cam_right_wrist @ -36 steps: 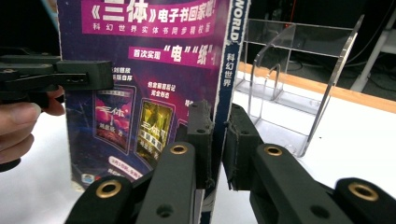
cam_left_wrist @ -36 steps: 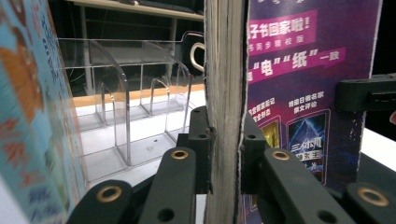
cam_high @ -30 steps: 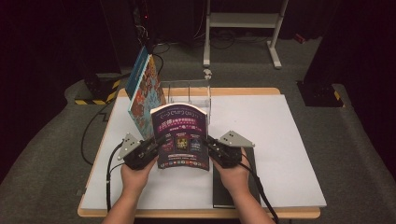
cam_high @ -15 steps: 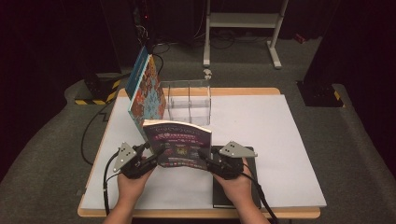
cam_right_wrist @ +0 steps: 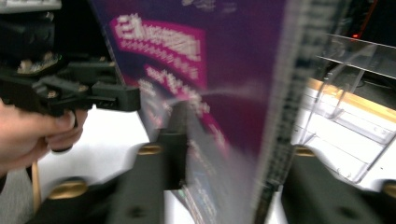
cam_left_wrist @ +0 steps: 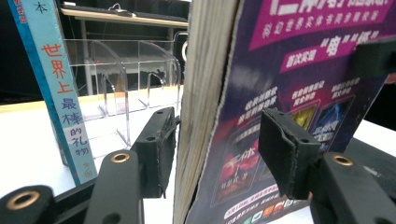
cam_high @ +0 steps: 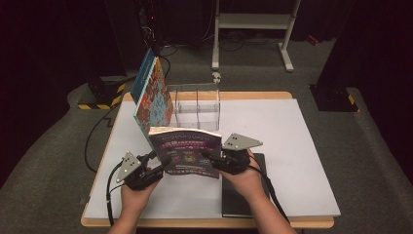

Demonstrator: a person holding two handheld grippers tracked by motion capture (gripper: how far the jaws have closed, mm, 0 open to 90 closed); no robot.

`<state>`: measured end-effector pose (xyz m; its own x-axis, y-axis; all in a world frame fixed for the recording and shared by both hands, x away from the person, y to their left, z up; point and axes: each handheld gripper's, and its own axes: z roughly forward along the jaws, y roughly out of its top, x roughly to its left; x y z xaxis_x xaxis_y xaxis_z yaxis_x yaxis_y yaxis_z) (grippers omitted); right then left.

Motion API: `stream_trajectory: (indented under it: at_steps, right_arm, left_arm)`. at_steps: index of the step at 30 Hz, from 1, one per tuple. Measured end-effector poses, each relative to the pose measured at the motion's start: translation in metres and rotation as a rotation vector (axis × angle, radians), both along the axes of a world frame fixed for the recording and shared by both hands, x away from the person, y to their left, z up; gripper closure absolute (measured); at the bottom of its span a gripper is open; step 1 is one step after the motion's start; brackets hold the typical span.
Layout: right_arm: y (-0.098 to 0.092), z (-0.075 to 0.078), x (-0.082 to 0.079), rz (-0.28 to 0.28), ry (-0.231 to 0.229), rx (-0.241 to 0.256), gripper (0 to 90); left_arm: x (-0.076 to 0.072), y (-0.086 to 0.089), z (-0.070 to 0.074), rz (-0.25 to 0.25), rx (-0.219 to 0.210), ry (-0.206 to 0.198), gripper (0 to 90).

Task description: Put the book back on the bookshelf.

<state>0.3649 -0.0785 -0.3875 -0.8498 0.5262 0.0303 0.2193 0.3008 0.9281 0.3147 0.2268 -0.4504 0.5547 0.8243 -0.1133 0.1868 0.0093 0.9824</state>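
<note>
A thick purple book (cam_high: 187,151) hangs low over the white table (cam_high: 292,136), tilted so its cover faces up and toward me. My left gripper (cam_high: 158,163) is shut on its left edge, and in the left gripper view the jaws (cam_left_wrist: 219,140) straddle the page block and the cover (cam_left_wrist: 303,70). At the book's right edge my right gripper (cam_high: 212,158) is shut on it too. The right gripper view is blurred, with the jaws (cam_right_wrist: 233,140) either side of the purple cover (cam_right_wrist: 196,56).
A clear acrylic organiser (cam_high: 197,105) with dividers stands just behind the book. A colourful book with a blue spine (cam_high: 155,97) leans upright against its left side. A black book (cam_high: 241,200) lies flat near the front edge under my right hand.
Both grippers have come down and toward me with the purple book. It has gone from upright to leaning back, closer to the table.
</note>
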Motion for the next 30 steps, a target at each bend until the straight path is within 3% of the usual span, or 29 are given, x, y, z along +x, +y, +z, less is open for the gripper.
stream_trajectory:
  at_steps: [1, 2, 6, 11, 16, 21, 25, 30]
  right_arm:
    - [0.001, 0.001, -0.001, -0.004, -0.007, -0.006, 82.7]
    - [0.002, 0.001, -0.001, -0.012, -0.011, -0.011, 83.5]
    - [0.007, 0.0, -0.003, -0.072, -0.043, -0.018, 83.9]
    - [0.005, -0.004, 0.005, -0.206, -0.067, 0.018, 83.9]
    - [0.003, -0.007, 0.001, -0.292, -0.107, 0.045, 83.8]
    - [-0.002, -0.01, 0.004, -0.311, -0.057, 0.076, 82.8]
    - [-0.005, -0.011, 0.004, -0.299, -0.025, 0.089, 71.7]
    - [-0.015, -0.021, -0.004, -0.285, 0.003, 0.1, 72.0]
  left_arm:
    - [0.0, 0.0, 0.0, 0.001, 0.001, -0.001, 46.0]
    - [-0.001, 0.001, 0.0, 0.007, 0.005, -0.002, 46.0]
    - [0.0, 0.003, -0.001, 0.01, -0.001, 0.008, 45.7]
    - [0.0, 0.004, 0.0, 0.013, -0.012, 0.007, 45.8]
    - [0.0, 0.005, 0.0, 0.016, -0.013, 0.01, 45.9]
    - [0.0, 0.002, -0.001, 0.009, -0.012, 0.012, 45.6]
    - [0.0, 0.0, -0.001, -0.005, -0.007, 0.014, 44.2]
    - [0.0, -0.006, 0.003, -0.037, -0.018, 0.008, 41.1]
